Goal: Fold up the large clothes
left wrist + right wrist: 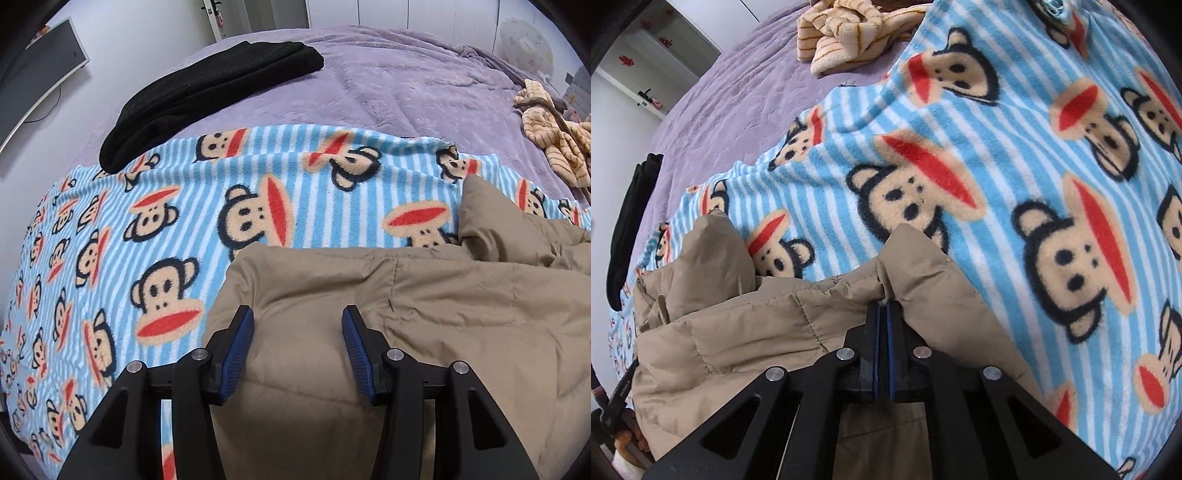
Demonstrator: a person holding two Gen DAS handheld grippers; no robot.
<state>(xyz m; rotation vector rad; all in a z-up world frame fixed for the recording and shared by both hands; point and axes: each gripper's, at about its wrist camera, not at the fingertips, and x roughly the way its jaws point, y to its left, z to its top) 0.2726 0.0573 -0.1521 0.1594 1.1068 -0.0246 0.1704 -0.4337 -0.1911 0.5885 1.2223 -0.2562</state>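
A tan puffer jacket [424, 314] lies on a blue-striped monkey-print blanket [147, 229] on the bed. My left gripper [297, 317] is open, its blue-padded fingers apart just above the jacket's left part, holding nothing. In the right wrist view the jacket [738, 332] lies bunched at lower left. My right gripper [885, 306] is shut on a fold of the jacket's upper edge, with fabric pinched between the pads. The monkey blanket [1015, 166] spreads to the right of it.
A folded black garment [207, 99] lies at the blanket's far left edge on the purple bedspread [406, 74]. A crumpled beige striped garment [554, 140] lies far right; it also shows in the right wrist view [846, 33]. A wall monitor [40, 74] hangs left.
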